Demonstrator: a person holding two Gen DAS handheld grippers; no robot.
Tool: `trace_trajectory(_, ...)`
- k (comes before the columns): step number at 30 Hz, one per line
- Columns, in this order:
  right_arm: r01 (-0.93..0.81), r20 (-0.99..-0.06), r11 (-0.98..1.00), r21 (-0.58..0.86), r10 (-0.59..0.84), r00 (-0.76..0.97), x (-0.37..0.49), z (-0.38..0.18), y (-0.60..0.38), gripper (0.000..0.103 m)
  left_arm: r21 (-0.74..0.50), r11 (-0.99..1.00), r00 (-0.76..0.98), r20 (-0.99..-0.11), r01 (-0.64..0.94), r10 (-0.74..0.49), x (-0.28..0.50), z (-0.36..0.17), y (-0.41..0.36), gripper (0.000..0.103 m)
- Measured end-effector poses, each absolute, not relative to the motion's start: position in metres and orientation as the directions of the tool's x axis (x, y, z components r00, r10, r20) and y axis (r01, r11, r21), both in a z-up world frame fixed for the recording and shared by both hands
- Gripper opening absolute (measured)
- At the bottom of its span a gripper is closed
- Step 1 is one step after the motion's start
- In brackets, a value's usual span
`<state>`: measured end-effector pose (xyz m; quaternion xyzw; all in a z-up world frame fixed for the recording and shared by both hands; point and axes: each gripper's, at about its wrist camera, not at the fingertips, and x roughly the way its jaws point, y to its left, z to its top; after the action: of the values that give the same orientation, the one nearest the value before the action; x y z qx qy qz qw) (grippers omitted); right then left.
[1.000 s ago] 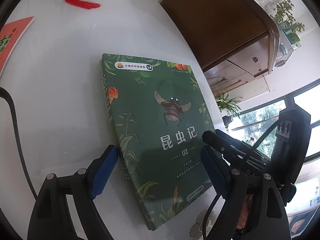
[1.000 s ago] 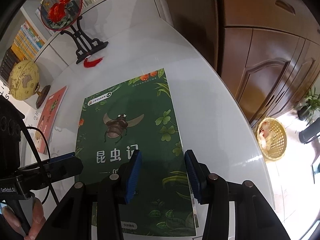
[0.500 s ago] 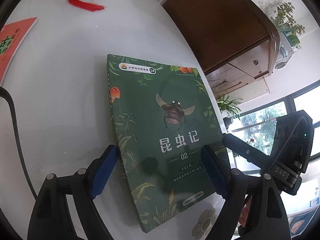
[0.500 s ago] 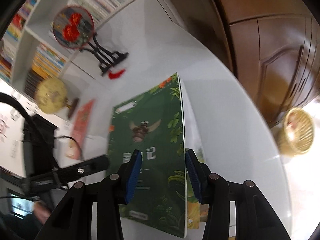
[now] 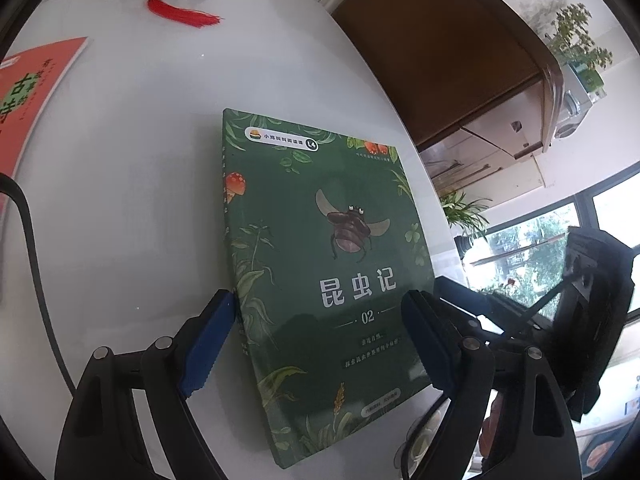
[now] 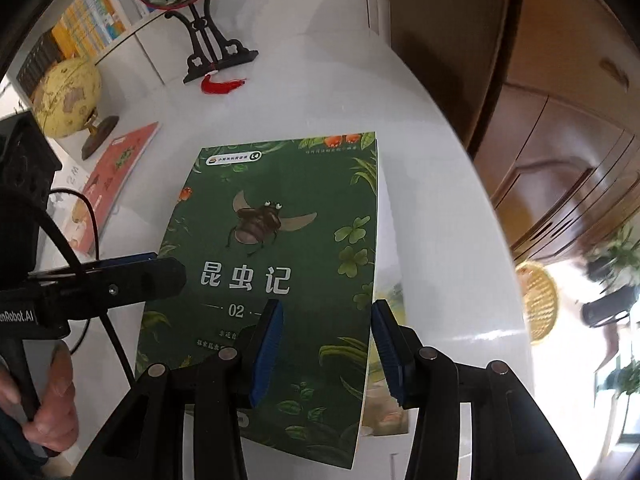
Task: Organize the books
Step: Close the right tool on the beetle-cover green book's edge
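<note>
A green book with a beetle on its cover (image 5: 320,264) lies on the white table (image 5: 120,200). It also shows in the right wrist view (image 6: 280,240). My left gripper (image 5: 316,340) is open, its blue pads on either side of the book's near end. My right gripper (image 6: 326,356) is open over the book's near right edge, where the cover is lifted a little off the pages. An orange book (image 5: 28,96) lies at the far left, also seen in the right wrist view (image 6: 116,176).
A black fan stand (image 6: 208,52) with a red tassel (image 5: 180,12) stands at the table's back. A yellow globe (image 6: 68,100) stands by the bookshelf (image 6: 80,20). A brown cabinet (image 6: 540,120) and a wicker basket (image 6: 538,300) are to the right, beyond the table edge.
The right gripper swung and came back over the book's right edge. The book's cover edge has lifted off the pages. The left gripper shifted slightly; the book now sits more centred between its pads.
</note>
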<state>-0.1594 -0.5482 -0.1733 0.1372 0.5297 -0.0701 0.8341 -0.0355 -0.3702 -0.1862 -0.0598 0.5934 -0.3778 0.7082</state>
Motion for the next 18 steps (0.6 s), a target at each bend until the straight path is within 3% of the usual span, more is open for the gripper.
trace_trajectory(2,0.288,-0.891,0.930,0.228,0.080,0.447,-0.161,-0.175,-0.557,0.046,-0.540,0.708,0.007,-0.793,0.455,-0.609,-0.033,-0.187,-0.367,0.083)
trace_trajectory(7,0.262,-0.882,0.938,0.228,0.084,0.465,-0.157,-0.173,-0.545,0.046,-0.536,0.717,0.003,-0.800,0.445,-0.600,-0.031,-0.190,-0.362,0.083)
trace_trajectory(13,0.289,-0.861,0.897,0.333,0.165,0.480,-0.156,-0.181,-0.556,0.046,-0.525,0.723,-0.001,-0.810,0.449,-0.587,-0.033,-0.193,-0.360,0.083)
trace_trajectory(18,0.279,-0.878,0.916,0.290,0.138,0.459,-0.150,-0.185,-0.551,0.046,-0.532,0.721,-0.007,-0.807,0.444,-0.591,-0.031,-0.193,-0.361,0.083)
